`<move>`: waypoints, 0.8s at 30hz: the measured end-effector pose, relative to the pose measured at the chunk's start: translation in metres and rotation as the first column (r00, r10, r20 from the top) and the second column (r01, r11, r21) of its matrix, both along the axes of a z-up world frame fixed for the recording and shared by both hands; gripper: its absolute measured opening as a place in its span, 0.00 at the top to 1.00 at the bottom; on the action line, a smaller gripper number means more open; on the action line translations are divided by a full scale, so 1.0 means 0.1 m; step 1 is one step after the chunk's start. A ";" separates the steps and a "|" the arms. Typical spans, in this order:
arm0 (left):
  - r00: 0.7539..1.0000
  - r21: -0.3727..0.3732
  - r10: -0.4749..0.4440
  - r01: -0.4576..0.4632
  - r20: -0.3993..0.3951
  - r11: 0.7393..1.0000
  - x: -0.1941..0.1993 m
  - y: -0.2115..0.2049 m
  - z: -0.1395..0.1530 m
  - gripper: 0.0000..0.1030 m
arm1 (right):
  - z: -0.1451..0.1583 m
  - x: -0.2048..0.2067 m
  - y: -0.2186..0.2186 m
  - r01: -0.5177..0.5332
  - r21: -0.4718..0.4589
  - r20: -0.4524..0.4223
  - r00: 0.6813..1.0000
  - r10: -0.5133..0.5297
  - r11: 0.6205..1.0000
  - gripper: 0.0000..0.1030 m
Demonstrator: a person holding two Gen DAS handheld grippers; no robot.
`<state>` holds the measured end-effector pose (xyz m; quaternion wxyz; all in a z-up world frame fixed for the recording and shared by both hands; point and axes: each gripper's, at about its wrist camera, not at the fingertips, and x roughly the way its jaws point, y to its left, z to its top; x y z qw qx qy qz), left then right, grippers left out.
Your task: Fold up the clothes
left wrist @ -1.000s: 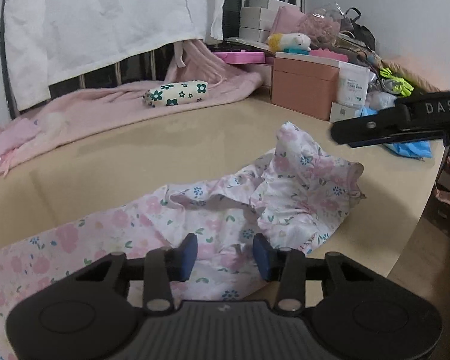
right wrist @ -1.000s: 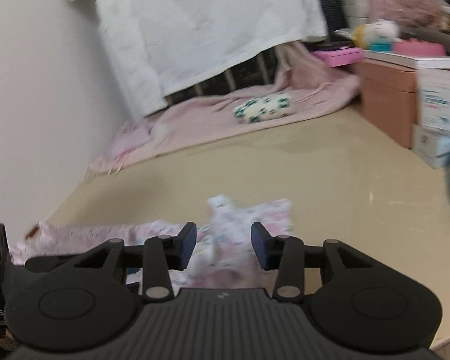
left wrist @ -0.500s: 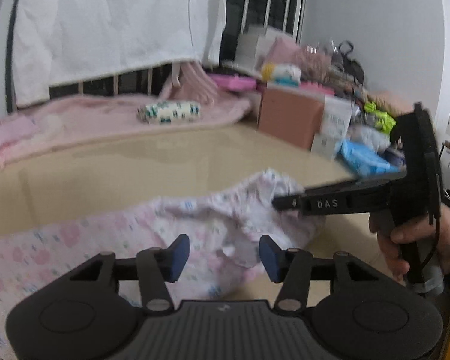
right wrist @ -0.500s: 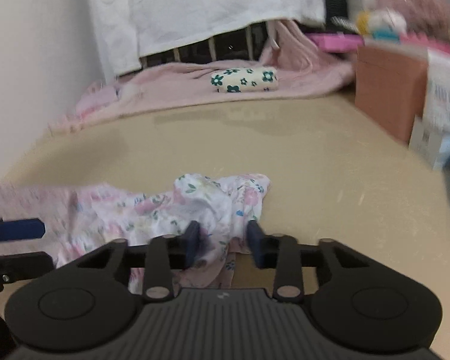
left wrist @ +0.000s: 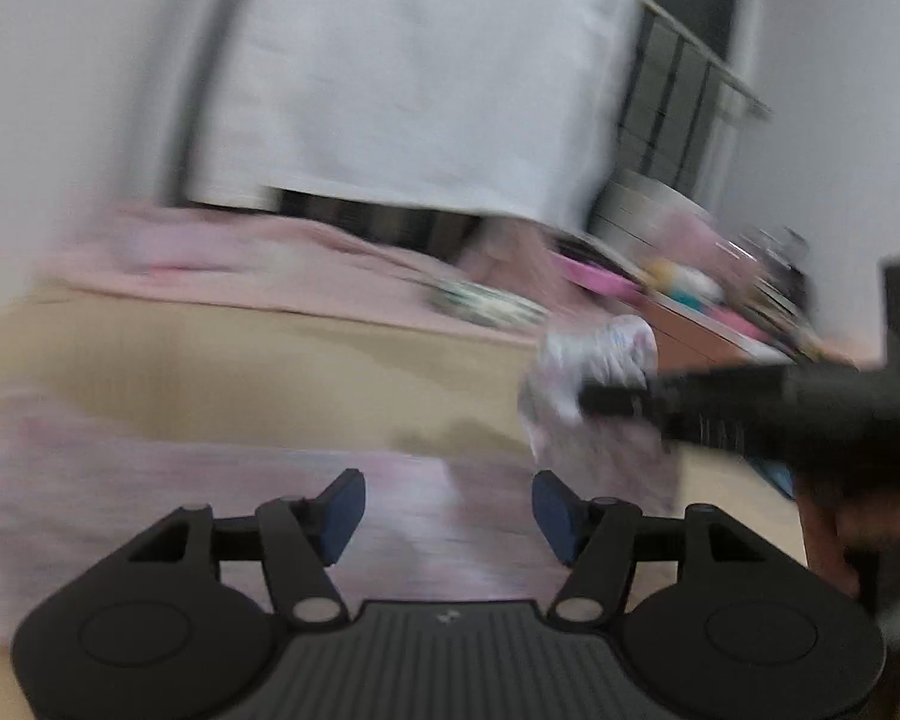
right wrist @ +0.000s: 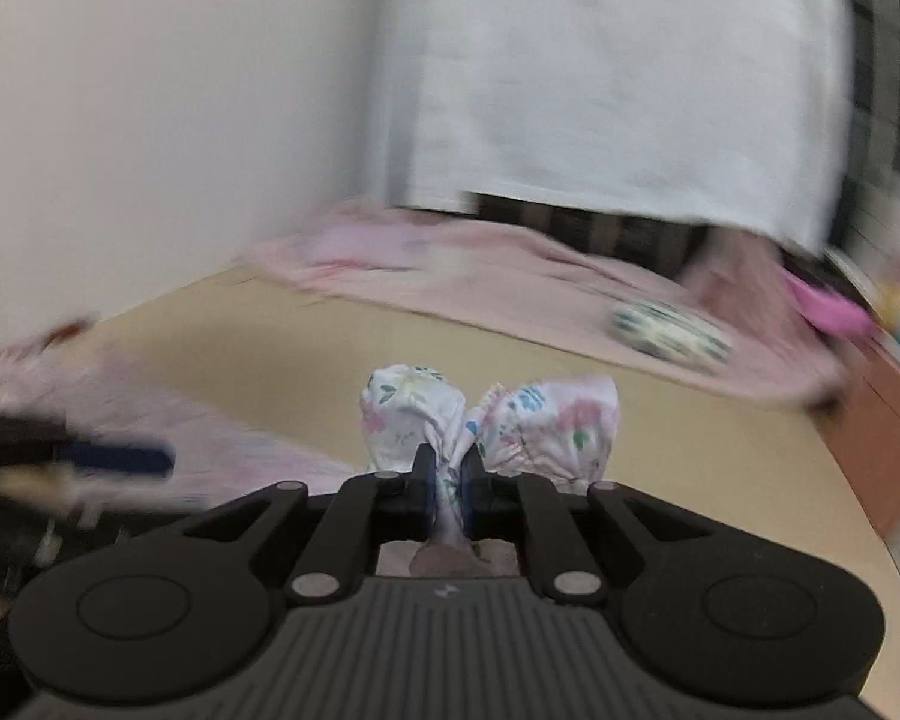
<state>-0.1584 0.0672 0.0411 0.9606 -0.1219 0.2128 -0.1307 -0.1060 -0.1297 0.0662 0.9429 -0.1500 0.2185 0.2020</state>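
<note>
One floral garment (right wrist: 534, 420) lies on the tabletop (right wrist: 306, 360). The right claw (right wrist: 448, 474) pinches its bunched end; the left claw (left wrist: 444, 507) gapes wide, empty.

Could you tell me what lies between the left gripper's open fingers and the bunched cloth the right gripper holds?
In the left wrist view, the rest of the floral garment lies flat on the table ahead of the left gripper; its far end rises to the right gripper.
</note>
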 end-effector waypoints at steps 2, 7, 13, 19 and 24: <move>0.997 -0.054 0.074 -0.075 -0.018 0.996 -0.08 0.28 0.01 0.41 | -0.17 -0.01 0.45 -0.033 -0.079 -0.006 0.999 0.033 0.996 0.93; 0.991 -0.127 0.111 -0.120 -0.077 0.985 -0.02 0.60 0.02 0.41 | -0.52 -0.02 1.12 -0.093 -0.156 -0.039 0.995 0.088 0.983 0.93; 0.995 -0.090 -0.001 -0.008 -0.095 0.996 0.34 0.37 0.05 0.30 | -0.39 -0.24 0.92 -0.187 -0.122 -0.003 0.982 0.188 0.975 0.50; 0.987 -0.058 -0.104 0.098 -0.122 0.994 0.66 0.13 0.04 0.30 | -0.04 -0.63 0.19 -0.218 0.023 -0.006 0.976 0.218 0.976 0.42; 0.977 -0.075 -0.129 0.118 -0.170 0.990 0.70 0.01 -0.10 0.30 | -0.21 -0.52 -0.04 -0.201 -0.024 -0.014 0.980 0.201 0.979 0.40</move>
